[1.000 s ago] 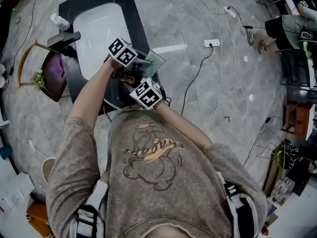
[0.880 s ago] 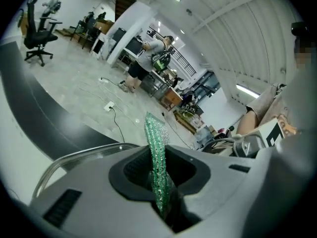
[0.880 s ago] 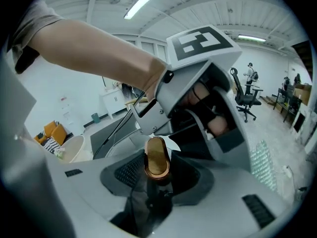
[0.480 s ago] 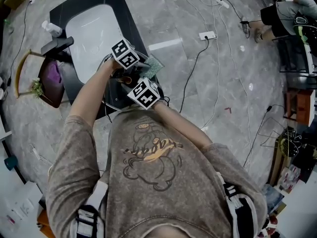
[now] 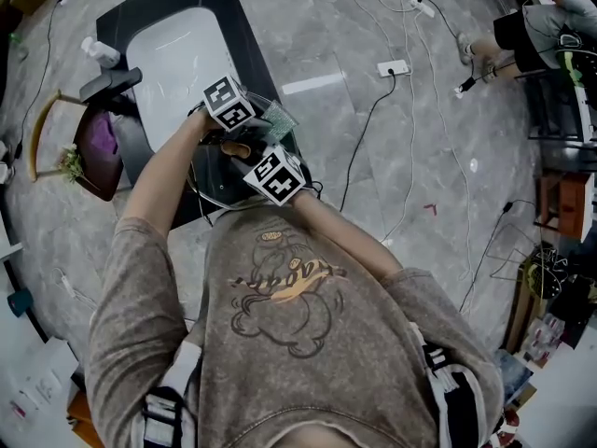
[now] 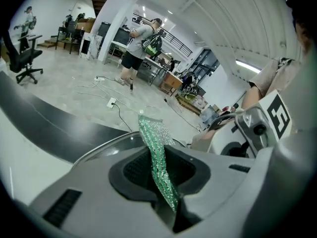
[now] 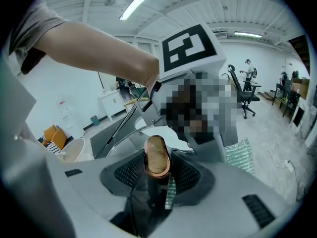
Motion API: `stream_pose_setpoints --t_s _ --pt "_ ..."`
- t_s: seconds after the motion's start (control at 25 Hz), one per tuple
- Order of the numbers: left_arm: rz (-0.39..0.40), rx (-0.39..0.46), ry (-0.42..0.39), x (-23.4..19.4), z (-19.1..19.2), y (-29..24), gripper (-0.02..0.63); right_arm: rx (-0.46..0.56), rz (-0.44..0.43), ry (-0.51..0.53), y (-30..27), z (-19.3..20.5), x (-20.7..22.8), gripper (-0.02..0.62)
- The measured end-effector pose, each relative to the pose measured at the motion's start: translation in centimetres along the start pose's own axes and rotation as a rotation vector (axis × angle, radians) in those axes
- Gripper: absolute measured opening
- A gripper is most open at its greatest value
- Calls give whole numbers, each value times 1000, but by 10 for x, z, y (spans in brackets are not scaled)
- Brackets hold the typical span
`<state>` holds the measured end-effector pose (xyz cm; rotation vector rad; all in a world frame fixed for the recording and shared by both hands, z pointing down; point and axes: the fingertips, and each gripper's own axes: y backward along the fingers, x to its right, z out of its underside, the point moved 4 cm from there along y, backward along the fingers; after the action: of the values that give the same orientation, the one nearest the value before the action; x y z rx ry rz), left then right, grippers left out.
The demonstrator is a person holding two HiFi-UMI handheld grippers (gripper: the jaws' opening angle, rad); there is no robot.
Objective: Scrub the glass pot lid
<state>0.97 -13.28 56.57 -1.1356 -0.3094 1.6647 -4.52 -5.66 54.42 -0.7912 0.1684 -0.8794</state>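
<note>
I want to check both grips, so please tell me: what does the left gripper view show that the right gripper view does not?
Only the left gripper view: the left tool clamping the green glittery scrubbing pad between its jaws.
Only the right gripper view: the right tool closed on the copper-coloured lid knob.
Both views: the pad itself and the metal-rimmed glass pot lid.

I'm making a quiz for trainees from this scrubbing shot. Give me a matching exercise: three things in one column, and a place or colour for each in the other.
1. green scrub pad
2. copper lid knob
3. sink basin

A. white
B. clamped in the right gripper
C. clamped in the left gripper

Pairs: 1-C, 2-B, 3-A.
</note>
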Motion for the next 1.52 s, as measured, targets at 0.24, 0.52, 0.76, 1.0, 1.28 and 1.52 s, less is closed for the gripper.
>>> stream_pose_setpoints --t_s 0.24,0.52,0.76,1.0,1.28,1.52 --pt "-110 5 -10 -17 21 22 83 -7 -8 6 -6 3 2 182" --pt "-251 26 11 -34 40 48 83 -18 -17 8 -10 3 2 181" --pt "-380 41 52 -40 57 73 83 -18 -23 25 -8 1 3 181" --pt "-493 25 82 -34 82 97 83 -30 -50 37 -7 0 4 179" --pt "-575 53 190 -14 117 107 83 -40 -75 41 -14 0 5 179" --pt "-607 27 305 14 146 101 83 -54 -96 46 -15 -1 6 179"
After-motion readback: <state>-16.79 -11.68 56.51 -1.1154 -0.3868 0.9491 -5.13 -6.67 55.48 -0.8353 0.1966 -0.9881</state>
